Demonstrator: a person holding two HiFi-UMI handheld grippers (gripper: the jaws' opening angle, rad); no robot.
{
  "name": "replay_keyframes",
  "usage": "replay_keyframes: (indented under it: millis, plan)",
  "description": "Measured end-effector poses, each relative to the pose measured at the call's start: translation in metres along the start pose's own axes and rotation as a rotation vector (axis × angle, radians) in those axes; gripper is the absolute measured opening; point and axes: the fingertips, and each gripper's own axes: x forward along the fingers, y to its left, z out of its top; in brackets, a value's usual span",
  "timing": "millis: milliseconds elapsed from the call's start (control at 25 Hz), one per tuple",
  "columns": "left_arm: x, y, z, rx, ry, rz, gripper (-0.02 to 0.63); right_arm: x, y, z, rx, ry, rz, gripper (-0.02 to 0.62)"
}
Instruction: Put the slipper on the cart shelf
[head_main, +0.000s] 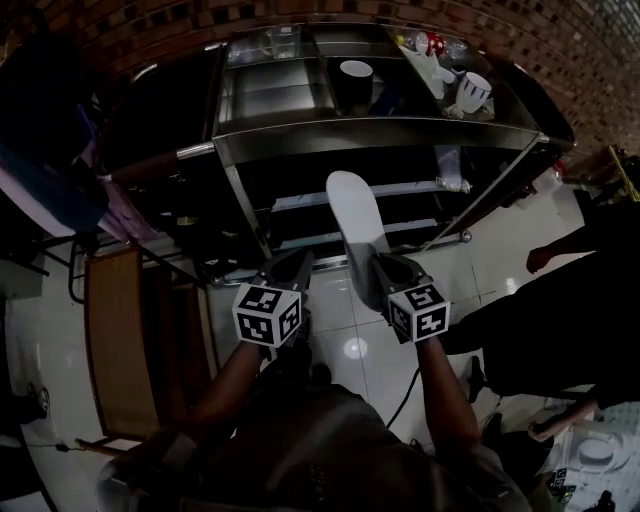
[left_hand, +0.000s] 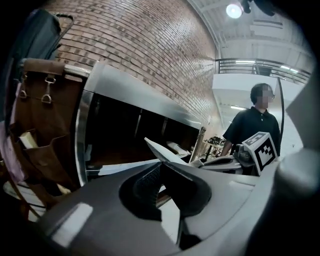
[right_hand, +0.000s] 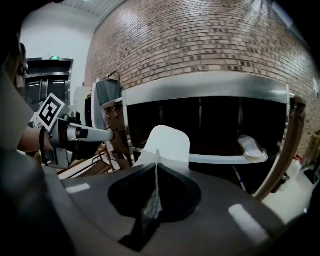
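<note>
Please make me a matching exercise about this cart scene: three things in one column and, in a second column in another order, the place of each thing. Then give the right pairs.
Things
1. slipper
2. white mug
3. wrapped packet

Places
A. on a lower shelf of the cart, near its right end
B. clamped between the jaws of the right gripper, in front of the cart
C. on the cart's top level, at the right

Pairs: 1-B; 2-C; 3-A
</note>
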Motion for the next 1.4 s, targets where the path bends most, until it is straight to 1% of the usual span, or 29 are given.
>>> replay_keyframes:
  millis: [120, 280, 400, 520, 640, 720, 880, 1000, 1120, 1240, 1400]
  plan:
    - [0.04, -0.001, 0.005, 0.019, 0.025, -0.064, 0.008, 0.01, -0.036, -0.001, 0.036, 0.012, -0.073, 0.009]
    - [0.094, 0.01, 0.016, 0.035, 0.059, -0.132, 0.008, 0.028, -0.083, 0.01, 0.076, 0.021, -0.175, 0.009]
    - [0.123, 0.017, 0.018, 0.032, 0.092, -0.174, 0.008, 0.038, -0.108, 0.019, 0.111, 0.029, -0.243, 0.009]
    - [0.15, 0.017, 0.022, 0.034, 0.107, -0.225, 0.008, 0.045, -0.132, 0.027, 0.13, 0.027, -0.313, 0.009]
    - [0.169, 0.014, 0.018, 0.037, 0.131, -0.266, 0.008, 0.049, -0.151, 0.026, 0.148, 0.033, -0.362, 0.009]
    - [0.182, 0.012, 0.018, 0.037, 0.139, -0.274, 0.008, 0.053, -0.167, 0.027, 0.153, 0.033, -0.379, 0.009]
    - [0.196, 0.005, 0.028, 0.018, 0.13, -0.253, 0.008, 0.062, -0.201, 0.032, 0.166, 0.023, -0.381, 0.009]
    - [0.206, -0.001, 0.027, 0.022, 0.141, -0.226, 0.008, 0.07, -0.222, 0.033, 0.166, 0.017, -0.36, 0.009]
    - [0.217, -0.001, 0.025, 0.025, 0.136, -0.177, 0.008, 0.089, -0.239, 0.036, 0.149, -0.003, -0.307, 0.009]
    - [0.227, -0.006, 0.024, 0.004, 0.125, -0.125, 0.008, 0.104, -0.259, 0.038, 0.126, -0.004, -0.253, 0.009]
    - [0.235, -0.005, 0.026, -0.017, 0.109, -0.026, 0.008, 0.127, -0.277, 0.043, 0.092, 0.005, -0.165, 0.009]
